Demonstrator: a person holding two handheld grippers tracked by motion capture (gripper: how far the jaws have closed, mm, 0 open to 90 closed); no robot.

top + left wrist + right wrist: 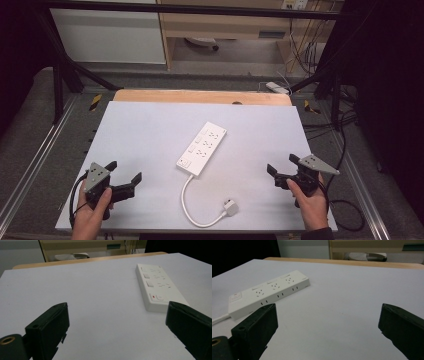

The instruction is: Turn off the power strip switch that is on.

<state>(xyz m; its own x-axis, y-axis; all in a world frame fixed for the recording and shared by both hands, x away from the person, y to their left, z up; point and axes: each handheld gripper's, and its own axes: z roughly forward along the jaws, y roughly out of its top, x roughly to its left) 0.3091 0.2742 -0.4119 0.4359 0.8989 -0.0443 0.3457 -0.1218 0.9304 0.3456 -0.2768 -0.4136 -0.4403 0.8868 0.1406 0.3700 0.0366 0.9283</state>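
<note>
One white power strip (202, 148) on the worktop (150, 130), roughly mid-worktop, lying diagonally: socket end toward the far right corner, switch end toward the near edge. One white cable (186, 197) leaves the switch end, loops toward the near edge and ends in one white plug (230, 207) lying flat on the worktop, just right of the loop.

On the strip, right gripper view: three socket groups (274, 286), plus one switch block at the cable end. Left gripper view shows one red indicator (153, 296) by that switch; smaller rocker switches run along one side, probably three, view too soft to be sure.

Two tongs. Left tongs (126, 176) at the near left corner, held in one hand (92, 212), jaws wide apart, nothing between them. Right tongs (281, 165) near the right edge, held in the other hand (310, 200), jaws also wide apart, nothing gripped. Both well apart from the strip, one on each side, both angled toward it.
</note>
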